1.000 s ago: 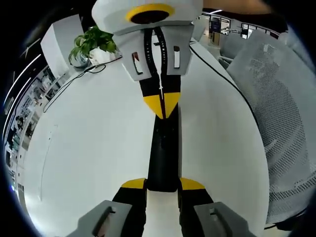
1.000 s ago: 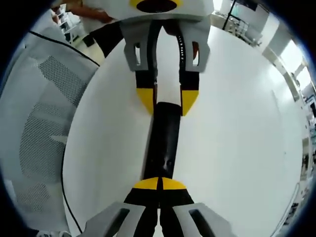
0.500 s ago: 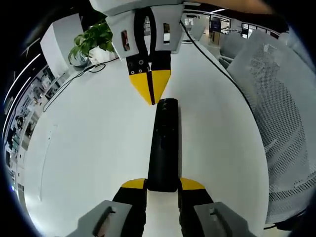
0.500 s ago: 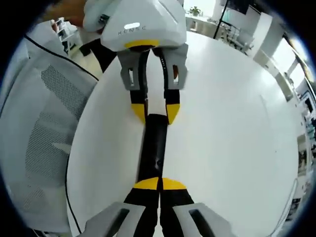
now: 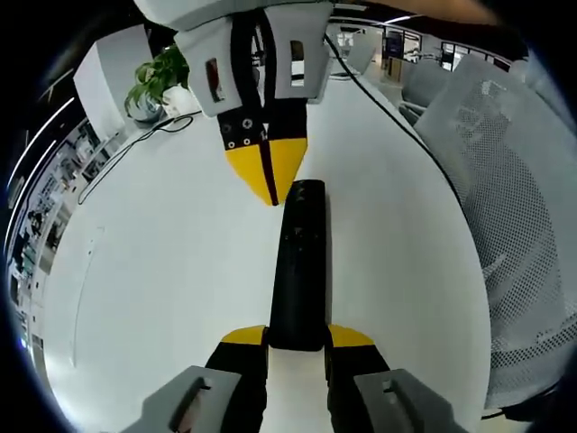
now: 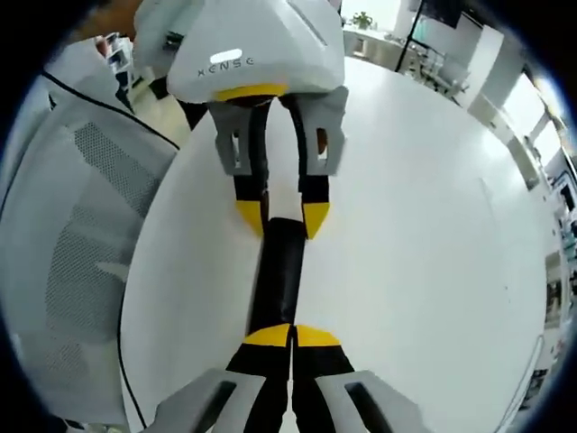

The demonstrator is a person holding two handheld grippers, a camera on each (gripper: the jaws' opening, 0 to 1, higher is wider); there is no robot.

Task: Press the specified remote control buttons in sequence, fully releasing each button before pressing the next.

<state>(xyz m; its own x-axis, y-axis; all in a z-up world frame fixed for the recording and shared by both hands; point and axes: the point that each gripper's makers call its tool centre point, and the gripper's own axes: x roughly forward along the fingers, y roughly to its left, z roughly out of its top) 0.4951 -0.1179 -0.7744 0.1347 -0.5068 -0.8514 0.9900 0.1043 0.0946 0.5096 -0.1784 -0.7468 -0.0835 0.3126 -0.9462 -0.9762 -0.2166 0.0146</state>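
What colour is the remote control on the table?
Black, seen best in the left gripper view: remote control.

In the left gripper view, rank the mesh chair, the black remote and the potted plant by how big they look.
1. Mesh chair, largest.
2. Black remote.
3. Potted plant, smallest, though it sits farthest from the camera, so its real size is unsure.

Remote control is plain glossy black, sitting on an all-white table. Both claws have yellow tips on black fingers with grey-white housings. Chair is white perforated mesh, plant leafy green.
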